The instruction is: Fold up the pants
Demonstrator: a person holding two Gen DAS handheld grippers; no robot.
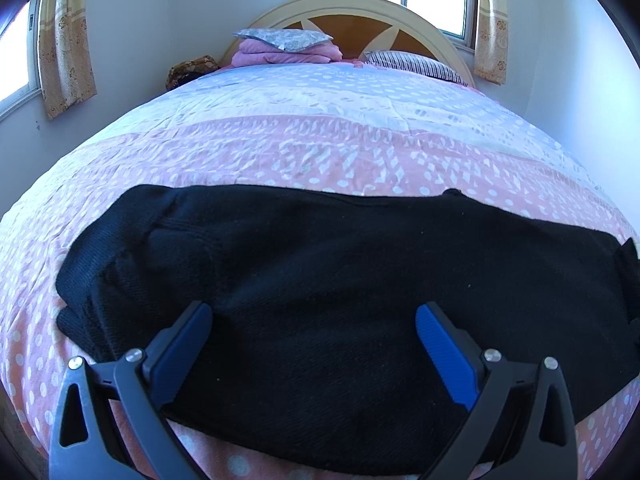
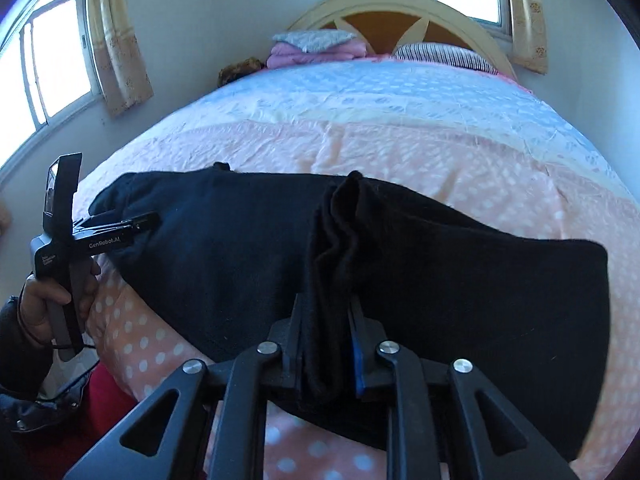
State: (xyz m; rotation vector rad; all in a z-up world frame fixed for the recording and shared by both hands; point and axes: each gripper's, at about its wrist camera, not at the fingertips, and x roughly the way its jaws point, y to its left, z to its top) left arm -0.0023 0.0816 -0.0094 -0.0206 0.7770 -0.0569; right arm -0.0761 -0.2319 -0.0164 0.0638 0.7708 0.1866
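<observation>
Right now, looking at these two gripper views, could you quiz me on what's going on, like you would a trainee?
1. True or false: the left gripper is clamped on the pants.
2. What does the right gripper hold?
A. a bunched fold of the pants
B. the striped pillow
C. nothing
3. Fill in: the pants lie on a ___.

Key: 1 false, its jaws stand wide open; 2 A; 3 bed.

Pants [image 1: 320,280] across near end of bed [image 1: 320,140]; pillows [image 1: 416,65], folded blankets [image 1: 286,53] behind at headboard [image 1: 352,4].
</observation>
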